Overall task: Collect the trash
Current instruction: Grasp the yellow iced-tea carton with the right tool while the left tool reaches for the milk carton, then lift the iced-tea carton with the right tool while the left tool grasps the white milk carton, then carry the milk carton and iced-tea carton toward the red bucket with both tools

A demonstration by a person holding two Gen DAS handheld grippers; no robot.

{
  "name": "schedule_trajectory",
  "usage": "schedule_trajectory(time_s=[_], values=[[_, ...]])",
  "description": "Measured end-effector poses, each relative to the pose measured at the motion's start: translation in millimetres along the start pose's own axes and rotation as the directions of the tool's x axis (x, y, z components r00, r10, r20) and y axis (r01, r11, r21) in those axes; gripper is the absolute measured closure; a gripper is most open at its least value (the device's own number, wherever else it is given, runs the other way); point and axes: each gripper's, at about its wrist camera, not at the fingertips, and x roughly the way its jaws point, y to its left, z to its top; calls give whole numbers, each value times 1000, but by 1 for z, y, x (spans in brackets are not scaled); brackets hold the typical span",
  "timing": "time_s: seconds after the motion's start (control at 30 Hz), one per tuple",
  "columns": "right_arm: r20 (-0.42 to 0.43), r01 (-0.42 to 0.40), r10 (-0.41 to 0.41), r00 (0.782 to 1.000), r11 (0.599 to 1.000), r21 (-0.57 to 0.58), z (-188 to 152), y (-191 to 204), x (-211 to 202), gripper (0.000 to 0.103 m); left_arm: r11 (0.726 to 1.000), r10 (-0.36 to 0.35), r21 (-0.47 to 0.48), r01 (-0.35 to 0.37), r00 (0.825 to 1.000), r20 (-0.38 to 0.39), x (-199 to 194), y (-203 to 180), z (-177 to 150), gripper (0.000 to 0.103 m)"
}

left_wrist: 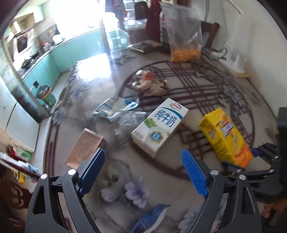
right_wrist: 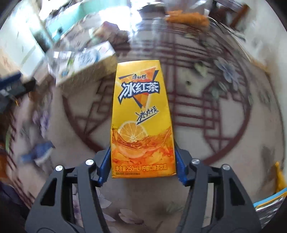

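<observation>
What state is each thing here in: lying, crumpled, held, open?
Tea carton: between the right gripper's pads.
Milk carton: lying flat.
Foil wrapper: crumpled, torn open.
Pink box: lying flat.
Clear bag: upright, snacks inside.
Left gripper: open, empty.

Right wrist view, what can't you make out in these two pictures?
- Right wrist view: the milk carton and everything behind the yellow tea carton are smeared by motion blur.
- Right wrist view: the tea carton hides most of both pads of the right gripper.
- Left wrist view: the blue wrapper runs off the bottom edge.
- Left wrist view: the doorway is washed out by glare.
</observation>
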Motion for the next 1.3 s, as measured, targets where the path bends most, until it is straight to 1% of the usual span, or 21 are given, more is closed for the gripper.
schedule_trajectory(time_s=[0.07,0.13,0.27,0.37,0.43,0.47,0.53,0.57,0.6,0.7,0.83,0.9,0.93,1.0,1.03,1.07,1.1,1.13,1.17,1.23,1.3], values=[[27,-69,67,997,991,112,2,-25,-8,46,998,29,59,-28,999,-16,12,-11,9,19],[49,-99,92,995,981,167,1,-44,-15,46,992,49,120,-44,998,-40,27,-22,19,19],[74,-132,119,990,968,215,5,-58,-22,46,981,83,184,-65,993,-88,56,-34,34,19],[84,-151,135,987,963,225,-1,-56,-25,45,983,81,175,-55,986,-143,77,-36,41,19],[87,-160,144,986,962,223,0,-58,-26,45,989,51,143,-26,984,-172,85,-34,43,22],[84,-162,147,986,962,221,1,-58,-26,45,994,26,111,-4,982,-189,89,-32,43,25],[73,-164,152,986,963,215,3,-59,-23,45,997,-9,70,23,980,-198,91,-29,42,31],[66,-164,153,986,963,213,2,-58,-22,45,998,-20,58,33,980,-198,90,-28,40,41],[64,-163,153,986,964,212,4,-56,-20,45,998,-30,50,41,980,-197,89,-28,39,47],[68,-158,147,987,963,217,5,-57,-18,35,997,-56,32,63,982,-181,79,-27,32,54],[67,-134,122,990,970,203,6,-53,-14,35,997,-79,10,81,987,-137,57,-23,13,54],[61,-131,121,991,974,183,7,-47,-10,30,995,-98,-11,98,987,-127,46,-17,6,54],[57,-122,114,992,978,167,7,-43,-9,30,994,-109,-25,107,987,-119,38,-13,0,54],[35,-63,60,998,991,121,7,-34,-2,30,991,-127,-50,122,987,-102,23,-7,-12,54],[22,-36,34,999,994,105,6,-31,1,31,990,-133,-60,128,987,-93,17,-5,-16,54],[7,-5,4,1000,996,91,5,-29,5,35,988,-142,-75,136,987,-81,9,-1,-23,54],[-1,9,-9,1000,996,85,4,-29,7,42,986,-148,-90,142,986,-74,1,3,-31,54],[5,26,-26,1000,997,78,3,-28,6,44,984,-152,-107,144,986,-66,-8,7,-39,54],[8,24,-24,1000,997,76,2,-28,6,44,982,-152,-121,144,987,-59,-13,10,-44,54],[13,-14,13,1000,996,90,0,-28,5,44,978,-148,-155,141,988,-38,-31,20,-60,54],[26,-28,26,999,995,92,-1,-27,1,44,978,-122,-173,117,992,-14,-47,29,-75,54]])
